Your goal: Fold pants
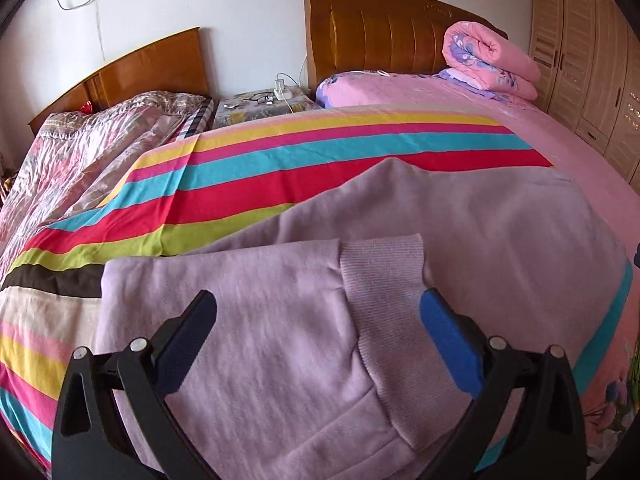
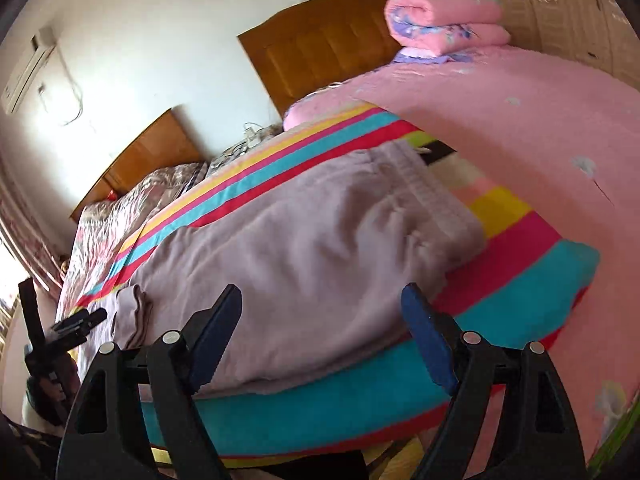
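Both hand-held grippers are seen with jaws spread apart and nothing clamped: the left gripper point(image 1: 318, 308) hangs over a ribbed cuff point(image 1: 384, 276), the right gripper point(image 2: 322, 304) over the near edge. Lilac pants point(image 2: 304, 240) are laid folded on a striped sheet point(image 1: 280, 160), which is spread across a pink bed point(image 1: 440, 88) (a rolled pink quilt point(image 1: 492, 60) is set by the headboard).
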